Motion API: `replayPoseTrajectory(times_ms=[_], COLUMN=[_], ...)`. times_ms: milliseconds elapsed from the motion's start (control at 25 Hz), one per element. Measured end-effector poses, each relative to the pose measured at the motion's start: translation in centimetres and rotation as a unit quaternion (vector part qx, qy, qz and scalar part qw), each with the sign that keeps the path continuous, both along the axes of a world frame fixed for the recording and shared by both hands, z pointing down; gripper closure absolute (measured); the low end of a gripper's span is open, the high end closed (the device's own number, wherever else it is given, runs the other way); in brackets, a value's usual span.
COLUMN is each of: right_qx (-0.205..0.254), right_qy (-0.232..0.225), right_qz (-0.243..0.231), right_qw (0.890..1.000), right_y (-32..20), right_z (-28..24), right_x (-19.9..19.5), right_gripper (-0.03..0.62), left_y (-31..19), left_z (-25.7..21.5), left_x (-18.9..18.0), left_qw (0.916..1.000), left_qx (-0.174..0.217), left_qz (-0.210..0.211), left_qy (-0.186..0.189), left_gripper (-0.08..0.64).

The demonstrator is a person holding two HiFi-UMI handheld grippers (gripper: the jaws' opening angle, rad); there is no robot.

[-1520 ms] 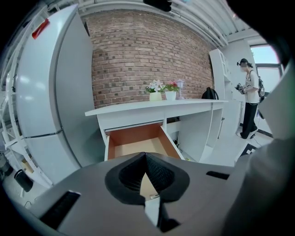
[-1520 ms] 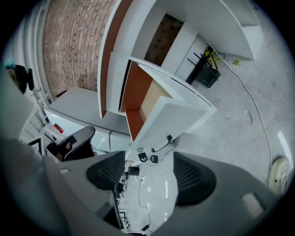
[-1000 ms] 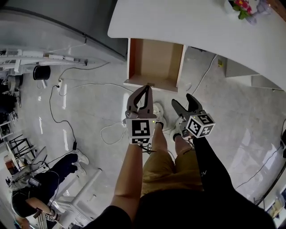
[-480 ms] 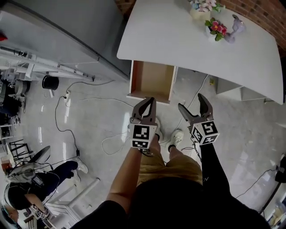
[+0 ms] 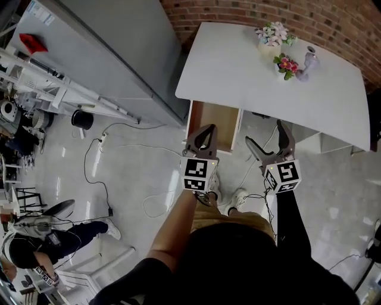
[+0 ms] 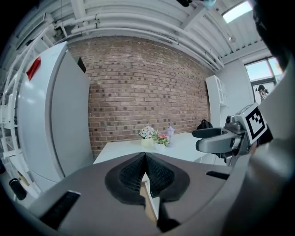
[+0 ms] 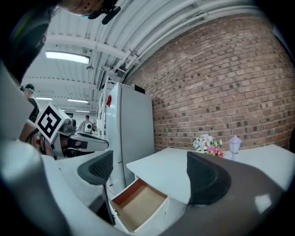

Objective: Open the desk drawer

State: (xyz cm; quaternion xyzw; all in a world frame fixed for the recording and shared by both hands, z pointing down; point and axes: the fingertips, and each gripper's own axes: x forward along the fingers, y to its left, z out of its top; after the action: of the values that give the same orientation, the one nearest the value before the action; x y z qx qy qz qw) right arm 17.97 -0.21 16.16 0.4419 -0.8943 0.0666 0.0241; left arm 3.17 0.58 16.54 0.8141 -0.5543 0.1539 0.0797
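Note:
The wooden desk drawer (image 5: 215, 123) stands pulled out from under the white desk (image 5: 262, 83); it looks empty. In the right gripper view the drawer (image 7: 138, 203) shows below the desk's front edge. My left gripper (image 5: 207, 129) hangs in front of the drawer, shut, its pads (image 6: 138, 168) pressed together on nothing. To its right, my right gripper (image 5: 266, 134) is open. Its jaws have just been opening, with nothing between them, and the desk (image 7: 168, 173) shows through the gap. Neither gripper touches the drawer.
A tall grey fridge (image 5: 113, 53) stands left of the desk against a brick wall (image 5: 309, 18). Flower pots (image 5: 274, 36) and a small lilac lamp (image 5: 308, 59) sit on the desk's far side. Cables (image 5: 119, 149) trail over the floor. A person (image 5: 36, 244) crouches at lower left.
Both grippers have risen and the view has lifted, so more of the desk top shows. The right jaws have spread wider. The drawer stays pulled out.

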Motion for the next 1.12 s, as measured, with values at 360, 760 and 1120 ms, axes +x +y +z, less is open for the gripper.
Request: replayPoseTrajectory(times_ms=[360,760,1120], right_qx=[0.075,0.1,0.109], right_qy=[0.024,0.046,0.07], right_qz=[-0.002,0.0,0.009], right_qw=[0.997,0.994,0.992], right_y=[-1.1,-1.0,-1.0], right_z=[-8.1,-10.8,-11.2], right_x=[0.3,1.6,2.9], right_gripper=[0.095,0.097,0.098], left_y=[-1.3,-1.9,-2.3], left_z=[-7.1,-12.1,-12.9], left_x=[0.5,2.7,4.3], left_qw=[0.9989,0.9952,0.9939], left_qx=[0.044,0.091,0.101], left_qz=[0.015,0.032,0.041], left_qy=[-0.003,-0.016,-0.018], left_gripper=[0.552,0.552,0.552])
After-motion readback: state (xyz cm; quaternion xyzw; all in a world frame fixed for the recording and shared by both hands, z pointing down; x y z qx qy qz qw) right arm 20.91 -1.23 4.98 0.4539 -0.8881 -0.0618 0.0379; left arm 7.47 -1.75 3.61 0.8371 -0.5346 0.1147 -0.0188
